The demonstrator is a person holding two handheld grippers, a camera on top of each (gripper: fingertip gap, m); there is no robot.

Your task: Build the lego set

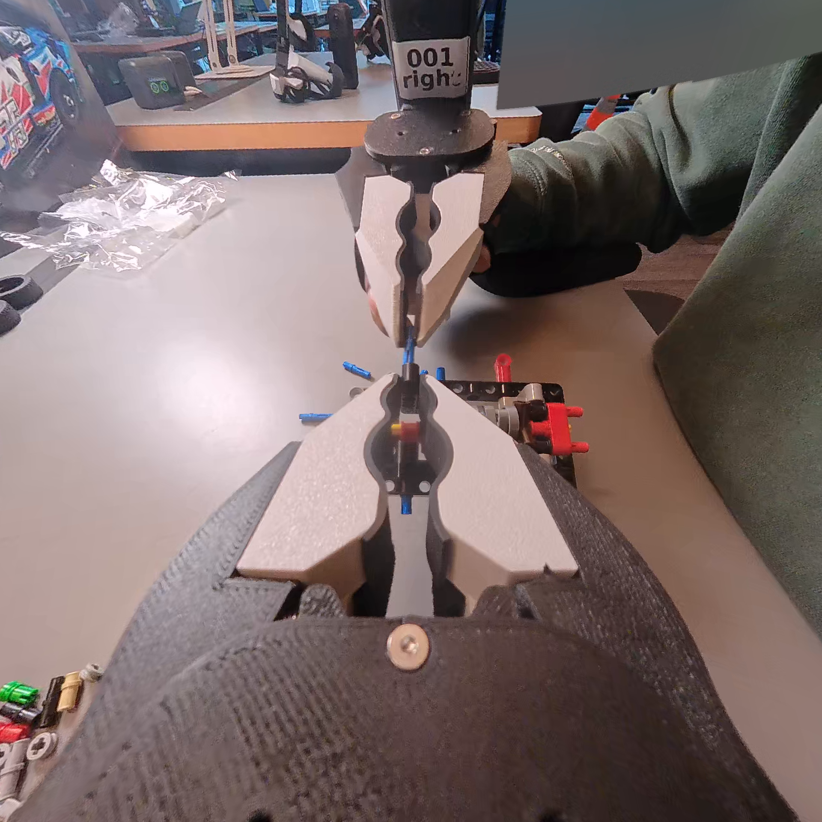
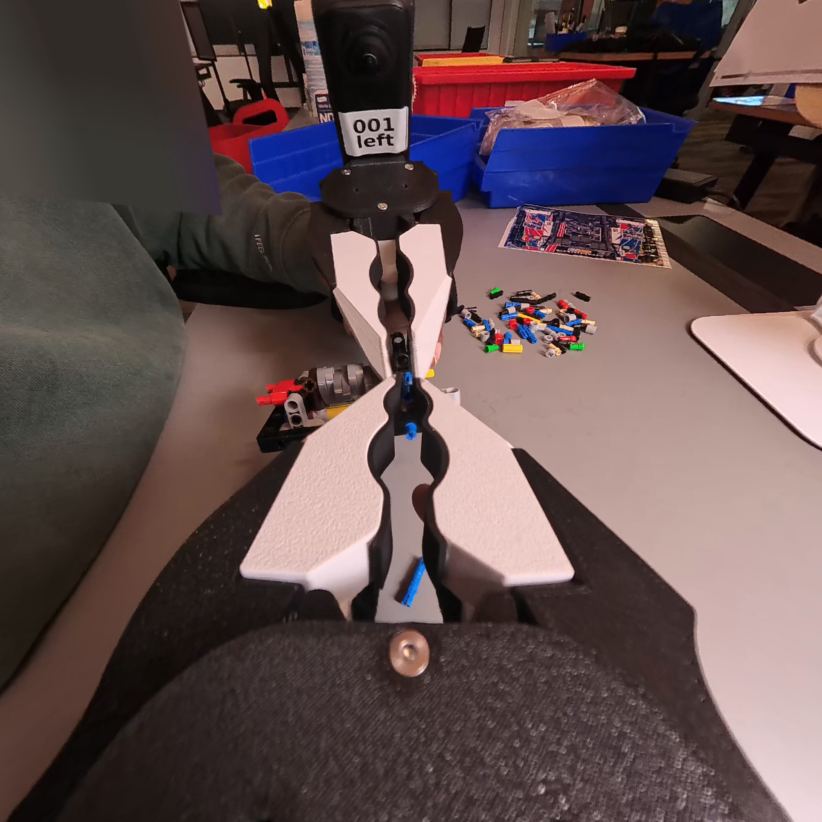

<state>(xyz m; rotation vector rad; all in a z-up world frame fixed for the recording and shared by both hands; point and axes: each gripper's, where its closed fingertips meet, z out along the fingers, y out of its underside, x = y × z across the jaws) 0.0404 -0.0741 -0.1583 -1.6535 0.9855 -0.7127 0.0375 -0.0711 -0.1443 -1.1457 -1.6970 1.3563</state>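
Note:
My left gripper is shut on a small black beam and holds it above the table. My right gripper is shut on a blue pin. The two grippers meet tip to tip, and the pin's end touches the end of the beam. In the left wrist view the right gripper comes in from above with the blue pin. In the right wrist view the left gripper holds the black beam. The part-built lego assembly, a black frame with grey gears and a red block, lies on the table beside them and also shows in the right wrist view.
Loose blue pins lie on the grey table. A pile of small coloured pieces and a sticker sheet lie beyond. Blue bins stand behind. Empty plastic bags and black tyres lie at left. A white base sits at right. Only a small space, under 4 cm, lies between the two pairs of fingers.

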